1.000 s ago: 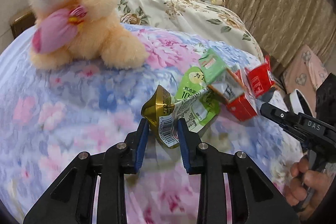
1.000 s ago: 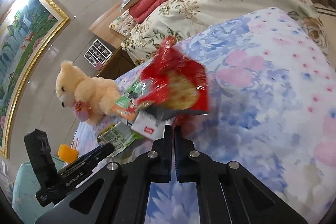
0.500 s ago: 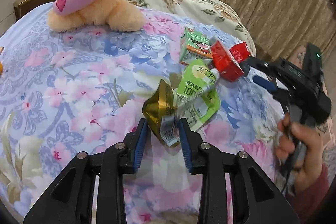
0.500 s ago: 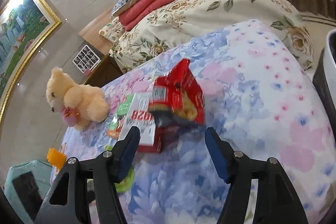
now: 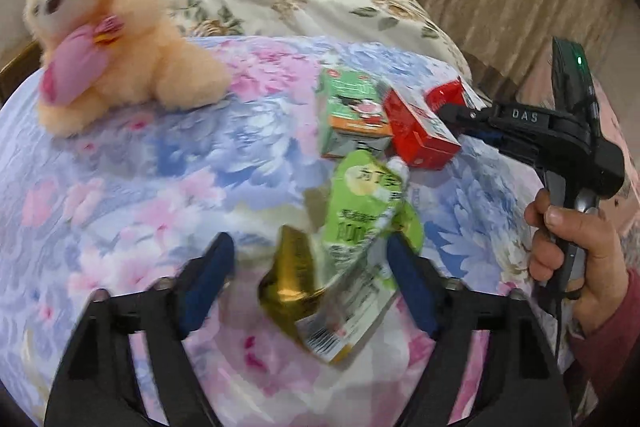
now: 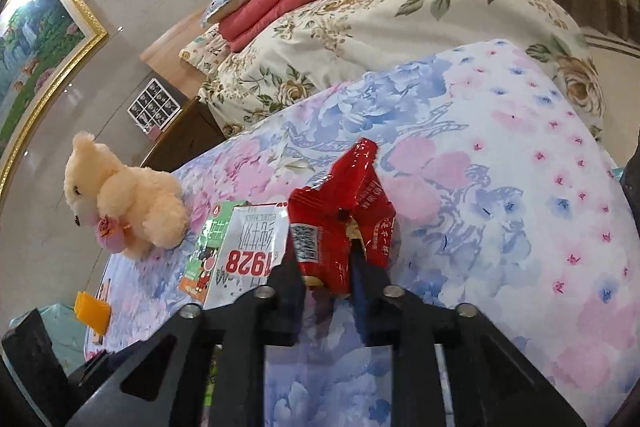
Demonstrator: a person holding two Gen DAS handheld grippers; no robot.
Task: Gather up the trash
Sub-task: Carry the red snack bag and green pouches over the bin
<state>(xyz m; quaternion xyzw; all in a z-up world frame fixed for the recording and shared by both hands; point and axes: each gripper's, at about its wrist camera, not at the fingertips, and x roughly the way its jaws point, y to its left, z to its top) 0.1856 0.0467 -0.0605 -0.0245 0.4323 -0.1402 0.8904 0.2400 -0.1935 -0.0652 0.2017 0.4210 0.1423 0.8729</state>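
On the flowered bedspread (image 5: pixel 120 187), the left gripper (image 5: pixel 308 269) has just opened, leaving the green-gold wrapper (image 5: pixel 344 259) loose between its fingers, while the right gripper (image 6: pixel 326 269) now pinches the red packet (image 6: pixel 340 223), so collecting goes on.

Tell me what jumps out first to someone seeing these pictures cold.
The peach teddy bear sitting at the far left of the flowered bedspread grabs the eye first. Next comes the litter on the spread: a green and gold wrapper lying between the open jaws of the left gripper, with a green carton and a red carton just beyond. The right gripper pinches a crumpled red wrapper.
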